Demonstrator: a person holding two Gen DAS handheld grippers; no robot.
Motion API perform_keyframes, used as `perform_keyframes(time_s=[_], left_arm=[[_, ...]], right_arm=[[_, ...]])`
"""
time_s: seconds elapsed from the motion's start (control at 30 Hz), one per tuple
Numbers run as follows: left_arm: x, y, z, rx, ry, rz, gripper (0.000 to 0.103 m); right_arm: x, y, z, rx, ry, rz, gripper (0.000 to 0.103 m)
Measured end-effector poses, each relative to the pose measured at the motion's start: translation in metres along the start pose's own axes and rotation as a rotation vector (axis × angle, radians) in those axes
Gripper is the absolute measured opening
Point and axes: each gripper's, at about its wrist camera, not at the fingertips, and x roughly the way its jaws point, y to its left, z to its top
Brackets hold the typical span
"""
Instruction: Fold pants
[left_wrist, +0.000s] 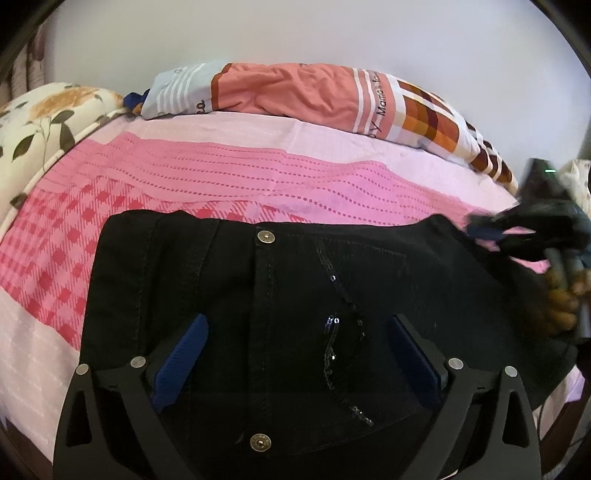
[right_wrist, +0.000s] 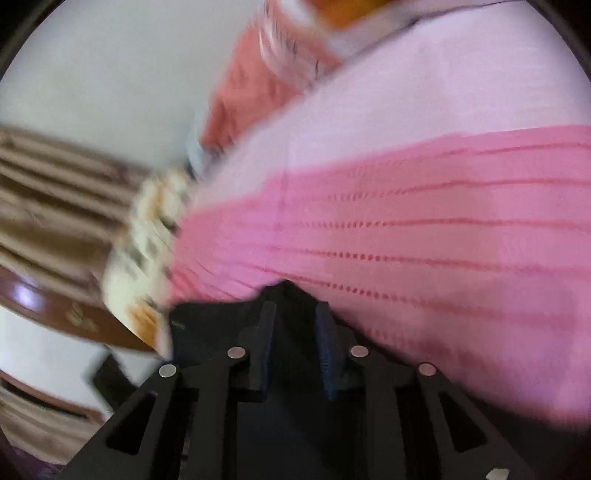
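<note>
Pants (left_wrist: 280, 302), black, lie on the bed (left_wrist: 221, 166), waistband end directly ahead of and beneath the left tongs (left_wrist: 295, 354). Left tongs apart, blue pads (left_wrist: 181, 362) spread wide over the fly seam, gripping nothing. One metal button (left_wrist: 266, 237) beyond the tongs, a second (left_wrist: 260, 442) close under them. A line of sequins (left_wrist: 332, 354) runs between the pads. Right tongs (right_wrist: 297, 347) nearly together, clamped on a peak of black cloth at the pants' edge; that view is blurred. In the left view the right tongs sit off to the far right at the waistband corner, smeared. Pink bedsheet ahead of both tongs. Orange and white pillow (left_wrist: 306, 96) farther beyond; floral pillow (left_wrist: 48, 118) to the left.
</note>
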Motion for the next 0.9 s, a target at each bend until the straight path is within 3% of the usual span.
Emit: perform_keyframes(time_s=[0.13,0.2,0.3,0.37,0.47,0.67,0.73,0.9], left_arm=[[-0.006,0.003,0.003,-0.041,0.013,-0.028,0.097],[-0.015,0.007,0.003,-0.098,0.004,-0.066,0.097],[-0.028,0.006,-0.003,-0.16,-0.042,-0.124,0.097],[-0.027,-0.003,-0.007,-0.122,-0.04,-0.097,0.097],[-0.018,-0.017,-0.016,-0.019,-0.001,-0.029,0.097],[-0.017,-0.028,-0.029,0.095,0.022,0.012,0.097],[-0.02,-0.03,-0.026,0.076,0.035,-0.002,0.097],[-0.041,-0.055,-0.016,0.066,-0.038,-0.059,0.097]], right_arm=[[-0.065,-0.009,-0.045,0.04,-0.085,0.017,0.032],[-0.085,-0.002,-0.088,0.0,-0.065,-0.003,0.034],[-0.077,0.017,-0.135,-0.069,-0.021,-0.079,0.034],[-0.055,0.035,-0.159,-0.152,0.016,-0.182,0.033],[-0.027,0.044,-0.186,-0.214,0.075,-0.266,0.028],[-0.048,0.046,-0.205,-0.168,0.062,-0.257,0.025],[-0.073,0.046,-0.202,-0.148,-0.008,-0.213,0.025],[-0.142,0.006,-0.175,-0.064,-0.261,-0.339,0.026]])
